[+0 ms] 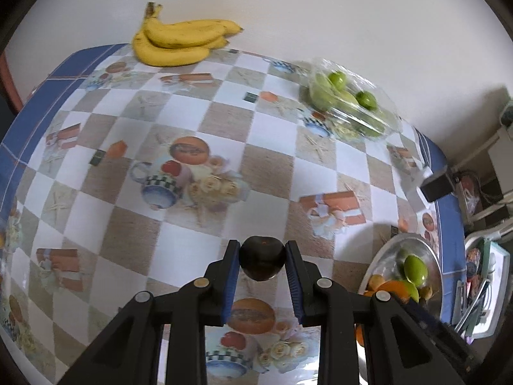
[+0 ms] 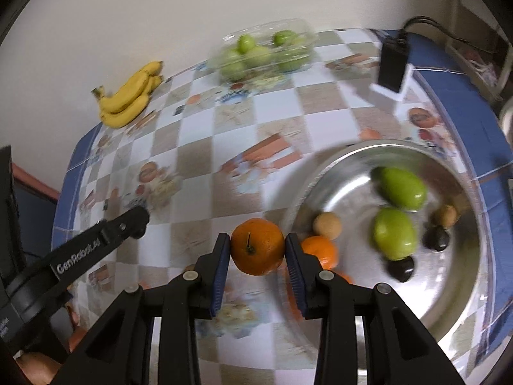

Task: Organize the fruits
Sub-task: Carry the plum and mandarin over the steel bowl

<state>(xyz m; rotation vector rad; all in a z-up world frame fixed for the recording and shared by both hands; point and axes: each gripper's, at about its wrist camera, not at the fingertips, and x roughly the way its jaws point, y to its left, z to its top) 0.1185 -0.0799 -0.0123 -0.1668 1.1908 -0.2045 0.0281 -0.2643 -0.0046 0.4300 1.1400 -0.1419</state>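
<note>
One label — "GenRobot.AI" on left gripper [image 2: 141,221]

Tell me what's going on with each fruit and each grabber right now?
left gripper: shut on the dark fruit, above the table
right gripper: shut on the orange
bananas: lying on the tablecloth
clear box: holding green fruits
metal bowl: holding green, orange, brown and dark fruits
</note>
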